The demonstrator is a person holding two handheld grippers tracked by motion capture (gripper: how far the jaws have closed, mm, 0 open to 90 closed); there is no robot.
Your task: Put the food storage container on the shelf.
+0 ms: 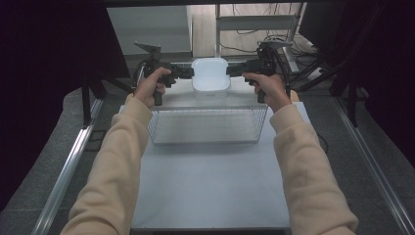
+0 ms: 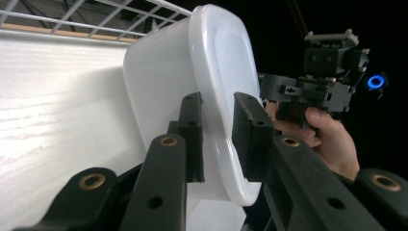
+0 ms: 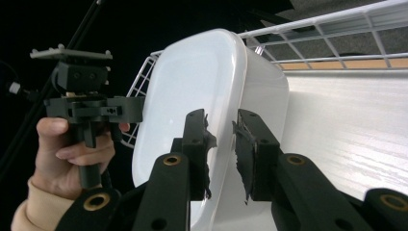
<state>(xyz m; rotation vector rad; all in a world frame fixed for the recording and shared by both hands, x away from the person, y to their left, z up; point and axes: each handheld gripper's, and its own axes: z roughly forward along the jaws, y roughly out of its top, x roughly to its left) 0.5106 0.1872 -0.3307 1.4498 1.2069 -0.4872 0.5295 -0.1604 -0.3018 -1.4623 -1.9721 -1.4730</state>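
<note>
a white plastic tub (image 1: pixel 211 74) sits at the far end of the pale table (image 1: pixel 210 186), just beyond a wire basket (image 1: pixel 208 125) that lies between it and the person. the left gripper (image 1: pixel 188 72) comes at the tub from its left side and the right gripper (image 1: pixel 230 71) from its right, each held by a hand in a cream sleeve (image 1: pixel 115 161).

in the left gripper view the tub (image 2: pixel 163 96) has its rim between the two black jaws: one jaw lies along the outer wall, the other stands on the inner side of the rim with a sliver of space showing, so the jaws look loosened around the rim and not pressing hard. beyond it the right gripper (image 2: pixel 276 89) and the hand (image 2: pixel 327 139) that carries it show against the dark.

in the right gripper view the tub (image 3: pixel 202 82) again has its rim between the jaws; the worn pads (image 3: pixel 243 149) stand a little apart from the plastic, straddling the edge without a firm clamp. the left gripper (image 3: pixel 127 110) shows on the far side.

the basket's white wires (image 3: pixel 332 29) stand close behind the tub. dark curtains flank the table, and a metal frame (image 1: pixel 254 22) with cables stands past the far edge.
</note>
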